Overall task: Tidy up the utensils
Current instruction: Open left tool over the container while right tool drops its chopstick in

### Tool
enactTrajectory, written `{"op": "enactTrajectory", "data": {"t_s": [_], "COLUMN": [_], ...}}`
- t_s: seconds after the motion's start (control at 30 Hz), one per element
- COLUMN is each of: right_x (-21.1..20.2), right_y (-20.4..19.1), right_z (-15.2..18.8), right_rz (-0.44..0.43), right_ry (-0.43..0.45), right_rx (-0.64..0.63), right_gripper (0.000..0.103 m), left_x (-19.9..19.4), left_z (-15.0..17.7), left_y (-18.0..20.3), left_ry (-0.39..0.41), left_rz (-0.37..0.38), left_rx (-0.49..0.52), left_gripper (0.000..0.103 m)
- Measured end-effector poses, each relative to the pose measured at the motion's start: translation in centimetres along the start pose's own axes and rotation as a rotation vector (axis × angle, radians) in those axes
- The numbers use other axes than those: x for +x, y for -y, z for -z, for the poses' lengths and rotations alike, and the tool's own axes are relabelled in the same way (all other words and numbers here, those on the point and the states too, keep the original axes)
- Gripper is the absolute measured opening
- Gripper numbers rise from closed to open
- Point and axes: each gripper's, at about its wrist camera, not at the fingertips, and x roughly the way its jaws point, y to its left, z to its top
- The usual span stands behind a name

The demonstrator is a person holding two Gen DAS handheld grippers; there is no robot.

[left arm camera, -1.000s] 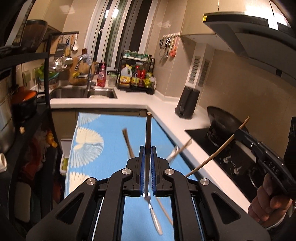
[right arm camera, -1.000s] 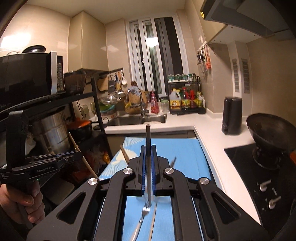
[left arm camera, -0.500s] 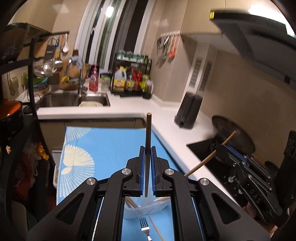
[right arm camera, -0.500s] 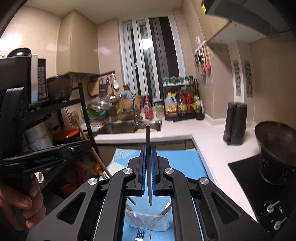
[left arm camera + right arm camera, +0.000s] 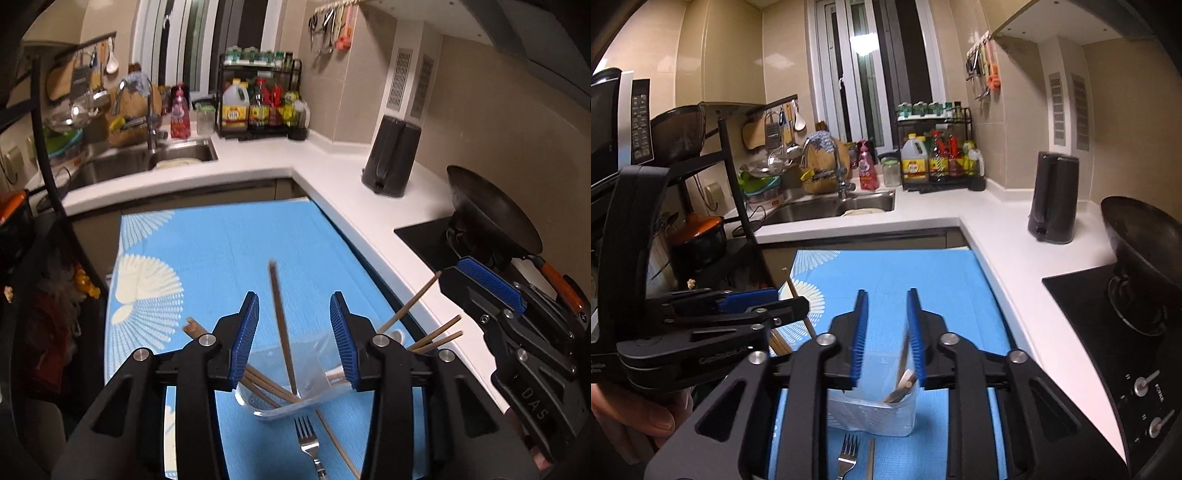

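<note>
Ahead of my grippers the blue patterned table mat [image 5: 229, 243] lies open right up to the white countertop [image 5: 332, 177]. Close below, the clear plastic container [image 5: 871, 413] bristling with wooden chopsticks [image 5: 436, 338] blocks the way, with a steel fork [image 5: 308, 439] apparently just beside it

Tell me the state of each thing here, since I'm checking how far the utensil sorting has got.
left gripper: jaws opening, dark chopstick loose between them, dropping.
right gripper: jaws opening, chopstick tilted by one pad.
clear container: upright on the blue mat, chopsticks sticking out.
fork: flat on mat, outside container.
</note>
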Motion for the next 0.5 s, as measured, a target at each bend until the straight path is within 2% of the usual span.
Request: {"op": "enactTrajectory", "data": {"t_s": [0.13, 0.27, 0.37, 0.5], "right_x": [-2.2, -6.0, -9.1, -12.6], "right_y": [0.3, 0.3, 0.1, -0.5], "right_z": [-0.8, -1.2, -0.7, 1.7], "right_rz": [0.029, 0.045, 0.051, 0.056], "right_ry": [0.053, 0.137, 0.197, 0.239], "right_rx": [-0.004, -0.008, -0.018, -0.039], "right_gripper": [0.026, 0.026, 0.026, 0.026], "left_x": [-3.0, -7.0, -9.6, -12.2], "left_z": [-0.6, 0.2, 2.0, 6.4], "left_y": [-0.1, 0.3, 0.4, 0.8], "left_ry": [0.082, 0.163, 0.206, 0.228], "left_rz": [-0.026, -0.058, -0.081, -0.101], "left_rx": [-0.011, -0.002, -0.001, -0.016], "left_gripper": [0.04, 0.04, 0.04, 0.04]}}
